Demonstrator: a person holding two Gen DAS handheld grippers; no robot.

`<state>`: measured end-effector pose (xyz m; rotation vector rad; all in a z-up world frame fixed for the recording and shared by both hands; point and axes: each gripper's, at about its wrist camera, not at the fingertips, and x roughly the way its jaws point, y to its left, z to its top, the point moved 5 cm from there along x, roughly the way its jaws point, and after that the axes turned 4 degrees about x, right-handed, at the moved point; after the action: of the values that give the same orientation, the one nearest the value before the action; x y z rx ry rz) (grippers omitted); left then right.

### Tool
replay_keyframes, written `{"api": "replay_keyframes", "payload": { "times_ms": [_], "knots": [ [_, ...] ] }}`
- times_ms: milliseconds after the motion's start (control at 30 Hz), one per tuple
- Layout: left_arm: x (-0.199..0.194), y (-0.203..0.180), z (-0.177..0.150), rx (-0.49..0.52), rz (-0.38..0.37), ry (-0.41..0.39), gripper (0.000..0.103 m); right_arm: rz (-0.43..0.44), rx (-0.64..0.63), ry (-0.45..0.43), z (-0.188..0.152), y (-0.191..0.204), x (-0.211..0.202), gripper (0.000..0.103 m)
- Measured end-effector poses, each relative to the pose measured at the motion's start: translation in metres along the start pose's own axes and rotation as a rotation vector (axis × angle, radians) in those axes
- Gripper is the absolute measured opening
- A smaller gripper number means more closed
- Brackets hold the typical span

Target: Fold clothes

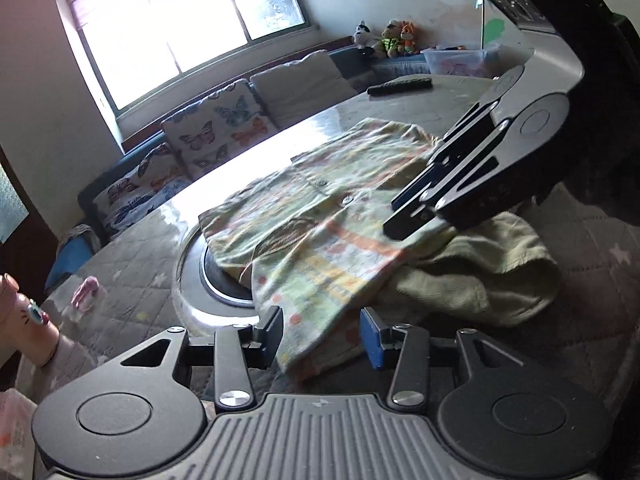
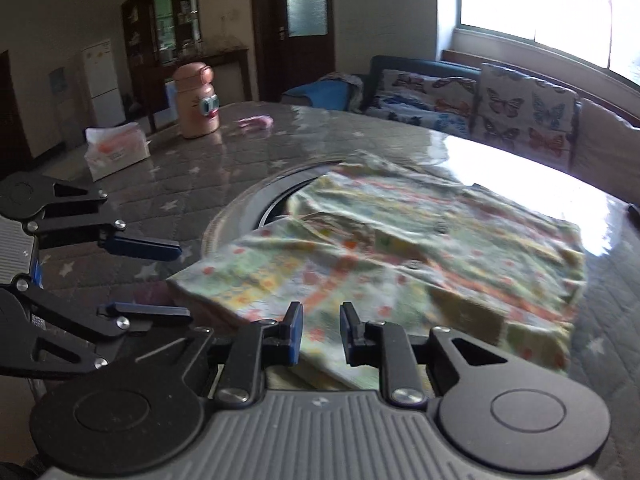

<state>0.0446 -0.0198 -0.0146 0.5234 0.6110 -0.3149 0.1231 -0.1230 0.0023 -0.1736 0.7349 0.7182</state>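
Note:
A patterned button shirt (image 1: pixel 320 216) lies spread on the round table, partly over a plain green garment (image 1: pixel 480 272). My left gripper (image 1: pixel 320 338) is open at the near edge. The shirt's lower corner lies loosely between its fingers, and the pads do not press on it. My right gripper (image 1: pixel 390 216) reaches in from the right, low over the shirt's side. In the right wrist view the right gripper (image 2: pixel 321 332) shows a narrow gap between its pads, with the shirt (image 2: pixel 400 248) visible through it. The left gripper (image 2: pixel 184 280) stands open at the shirt's left corner.
The table has a quilted grey cover (image 2: pixel 160 184) and a round glass turntable (image 1: pixel 192 280) under the shirt. A pink bottle (image 2: pixel 198 100), a tissue pack (image 2: pixel 116 152) and a small pink item (image 2: pixel 256 122) stand at one side. A remote (image 1: pixel 400 86) lies at the far edge.

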Motion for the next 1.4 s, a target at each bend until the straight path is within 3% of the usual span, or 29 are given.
{"api": "replay_keyframes", "payload": {
  "times_ms": [167,433,567,867,933,1033,1133,1400],
  "knots": [
    [-0.001,-0.009,-0.007,0.041,-0.021,-0.001,0.052,-0.012,-0.092,0.038,-0.010,0.017,0.015,0.020],
    [0.002,-0.039,-0.006,0.150,-0.063,-0.037,0.052,0.018,-0.141,0.058,-0.011,0.026,0.015,0.025],
    [0.004,-0.052,-0.003,0.209,-0.073,-0.065,0.053,0.029,-0.114,0.032,-0.009,0.017,-0.003,0.026],
    [0.013,-0.073,0.010,0.266,-0.128,-0.150,0.052,-0.077,-0.051,0.027,-0.023,-0.030,-0.043,0.036],
    [0.016,-0.074,0.014,0.254,-0.145,-0.162,0.045,-0.102,-0.044,0.035,-0.031,-0.040,-0.053,0.039],
    [0.018,-0.070,0.019,0.222,-0.161,-0.176,0.021,-0.122,-0.047,0.043,-0.041,-0.051,-0.066,0.039],
    [0.020,-0.053,0.032,0.132,-0.168,-0.180,0.011,-0.124,-0.080,0.052,-0.050,-0.054,-0.078,0.044],
    [0.028,-0.012,0.061,-0.052,-0.183,-0.175,0.009,-0.117,-0.205,0.033,-0.062,-0.040,-0.077,0.050]
  ]
}}
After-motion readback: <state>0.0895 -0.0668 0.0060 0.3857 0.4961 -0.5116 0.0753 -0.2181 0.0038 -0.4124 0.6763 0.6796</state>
